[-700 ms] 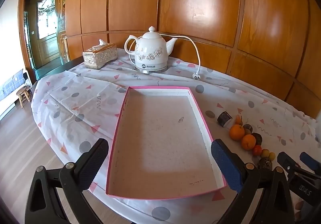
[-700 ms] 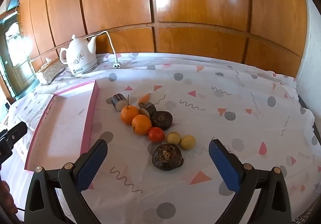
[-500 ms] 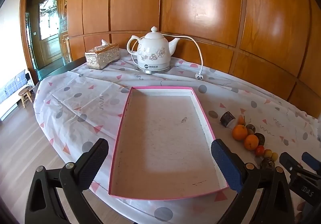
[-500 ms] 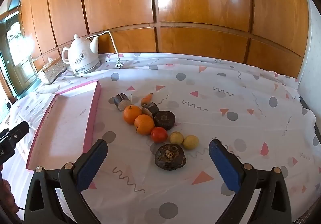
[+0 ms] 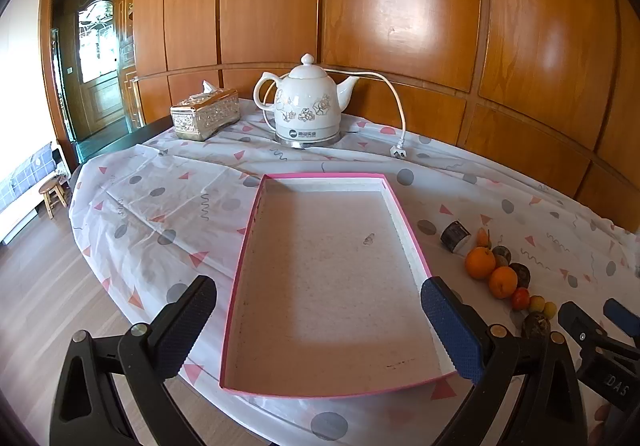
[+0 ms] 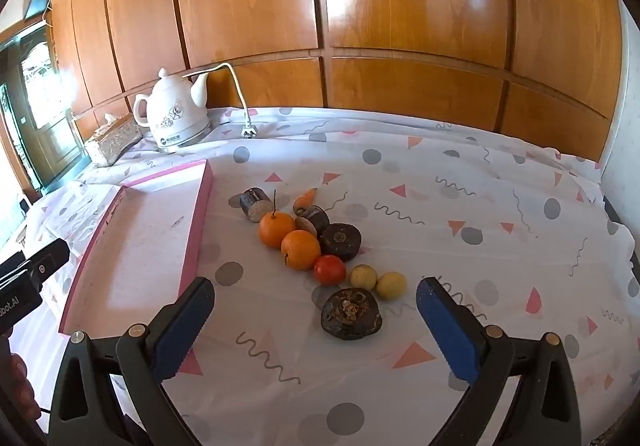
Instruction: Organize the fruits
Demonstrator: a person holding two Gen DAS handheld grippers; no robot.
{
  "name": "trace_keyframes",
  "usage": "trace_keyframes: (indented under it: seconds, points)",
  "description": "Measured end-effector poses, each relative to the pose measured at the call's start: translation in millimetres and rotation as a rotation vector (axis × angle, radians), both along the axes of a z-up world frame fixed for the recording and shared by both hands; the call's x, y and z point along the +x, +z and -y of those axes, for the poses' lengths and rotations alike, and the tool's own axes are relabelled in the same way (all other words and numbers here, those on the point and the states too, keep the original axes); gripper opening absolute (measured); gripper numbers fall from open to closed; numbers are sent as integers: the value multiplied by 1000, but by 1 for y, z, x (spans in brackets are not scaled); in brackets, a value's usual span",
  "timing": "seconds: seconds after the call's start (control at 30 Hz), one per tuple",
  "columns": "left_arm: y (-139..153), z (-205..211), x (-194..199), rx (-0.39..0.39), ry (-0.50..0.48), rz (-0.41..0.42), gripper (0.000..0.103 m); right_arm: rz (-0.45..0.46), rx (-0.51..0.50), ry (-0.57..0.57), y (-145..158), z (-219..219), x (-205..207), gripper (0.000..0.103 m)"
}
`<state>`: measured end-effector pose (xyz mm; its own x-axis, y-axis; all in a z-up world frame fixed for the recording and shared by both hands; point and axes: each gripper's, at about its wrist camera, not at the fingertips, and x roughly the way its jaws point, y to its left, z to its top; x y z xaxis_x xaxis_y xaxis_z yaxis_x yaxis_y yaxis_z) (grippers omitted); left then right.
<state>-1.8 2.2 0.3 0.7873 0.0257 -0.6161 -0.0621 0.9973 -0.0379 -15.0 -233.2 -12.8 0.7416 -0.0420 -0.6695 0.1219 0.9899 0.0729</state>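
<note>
Tissue box [image 5: 205,117]: tabletop's far left, about 11 o'clock from the tray
Kettle [image 5: 306,106]: at 12 o'clock beyond the tray, its plug lying loose on the cloth
Tray [image 5: 406,236]: pink-rimmed, nothing in it; it sits lower and closer in the left view than half a second ago
Left gripper [image 5: 318,320]: fingers spread wide, nothing between them, hanging over the tray's near end
Fruits: all on the cloth at 3 o'clock of the tray, none inside it
Oranges [image 6: 276,229]: two, touching, the nearest pieces to the tray's right rim
Tomato [image 6: 329,269]: just beside the nearer orange, at its 5 o'clock
Yellow fruits [image 6: 363,277]: a pair side by side, at 3 o'clock of the tomato
Dark fruit [image 6: 351,313]: nearest the camera, at 6 o'clock of the cluster; several dark pieces and a small carrot-like piece lie further back
Right gripper [image 6: 314,320]: fingers spread wide, holding nothing, with the dark fruit framed between them but untouched
Change: both views have drifted slightly, so the fruits now lie lower and nearer the right fingers
Meaning: likely the approach to a first pick; sorting has not begun, and every piece has yet to reach the tray
</note>
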Motion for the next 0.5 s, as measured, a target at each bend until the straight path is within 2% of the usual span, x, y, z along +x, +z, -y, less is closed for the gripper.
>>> trace_keyframes:
  seconds: [0.5]
  points:
    - [-1, 0, 0, -1, -6, -11, 103, 7, -10, -3, 2, -1, -4, 103]
